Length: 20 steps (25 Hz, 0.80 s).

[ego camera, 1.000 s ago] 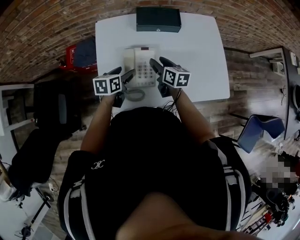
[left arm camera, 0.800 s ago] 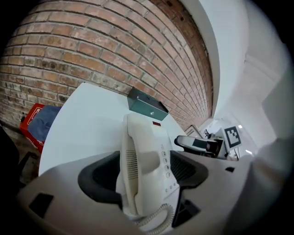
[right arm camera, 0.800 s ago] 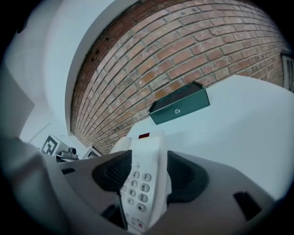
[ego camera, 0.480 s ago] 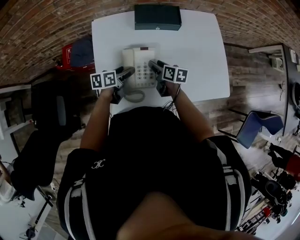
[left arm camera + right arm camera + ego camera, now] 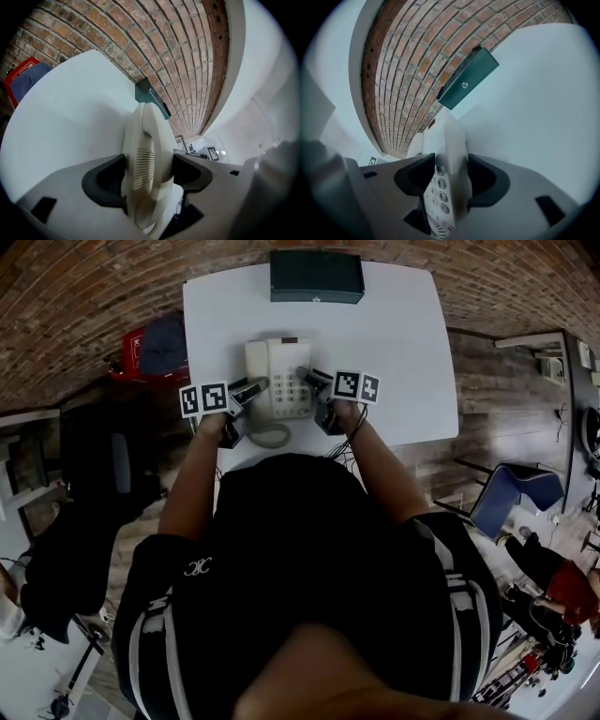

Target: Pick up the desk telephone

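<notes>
**A:** We have the telephone (image 5: 278,379) at the near middle of the smooth white table (image 5: 403,343). It is boxy cream plastic, and its coiled cord (image 5: 270,435) loops toward us.

**B:** Our left gripper (image 5: 149,172) is clamped on the rounded handset (image 5: 145,140), dark jaws pressing either side of its slotted grille.

**A:** Our right gripper (image 5: 447,180) is closed on the flat edge by the keypad (image 5: 438,193), with round buttons showing between the jaws.

**B:** We cannot tell whether the telephone has left the tabletop. Beyond it lies a dark green rectangular box (image 5: 316,277) at the far edge, by the rough brick wall (image 5: 187,56).
</notes>
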Tool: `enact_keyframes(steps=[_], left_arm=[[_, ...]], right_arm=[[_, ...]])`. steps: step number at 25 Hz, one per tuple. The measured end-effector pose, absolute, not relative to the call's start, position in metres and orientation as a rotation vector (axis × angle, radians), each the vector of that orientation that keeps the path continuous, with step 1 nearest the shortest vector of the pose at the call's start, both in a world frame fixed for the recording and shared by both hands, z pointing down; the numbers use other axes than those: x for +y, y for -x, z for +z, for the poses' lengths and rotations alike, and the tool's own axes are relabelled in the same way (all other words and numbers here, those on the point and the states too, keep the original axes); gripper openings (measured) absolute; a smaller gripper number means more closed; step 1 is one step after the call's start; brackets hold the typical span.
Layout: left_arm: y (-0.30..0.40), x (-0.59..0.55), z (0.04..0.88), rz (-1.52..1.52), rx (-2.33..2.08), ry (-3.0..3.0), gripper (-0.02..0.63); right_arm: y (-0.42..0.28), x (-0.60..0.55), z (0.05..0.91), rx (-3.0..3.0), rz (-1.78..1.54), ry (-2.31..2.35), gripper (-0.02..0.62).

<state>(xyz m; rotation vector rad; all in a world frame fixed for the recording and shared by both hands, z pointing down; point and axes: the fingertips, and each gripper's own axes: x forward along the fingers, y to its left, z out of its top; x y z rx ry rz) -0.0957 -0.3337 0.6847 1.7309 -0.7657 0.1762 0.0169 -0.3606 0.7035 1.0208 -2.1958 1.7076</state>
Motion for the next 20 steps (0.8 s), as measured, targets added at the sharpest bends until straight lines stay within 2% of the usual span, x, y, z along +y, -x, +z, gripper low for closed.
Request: enact_keyframes(steps=[5, 20], left_arm=[[0.096, -0.331, 0.681, 0.204, -0.754, -1.714, 0.302], [0.096, -0.324, 0.636, 0.204, -0.738, -1.8, 0.291]], right_arm=[[-0.018, -0.359, 0.699, -2.201, 1.645, -1.025, 0.198], [-0.016, -0.359, 0.648, -2.285, 1.473, -1.023, 0.192]])
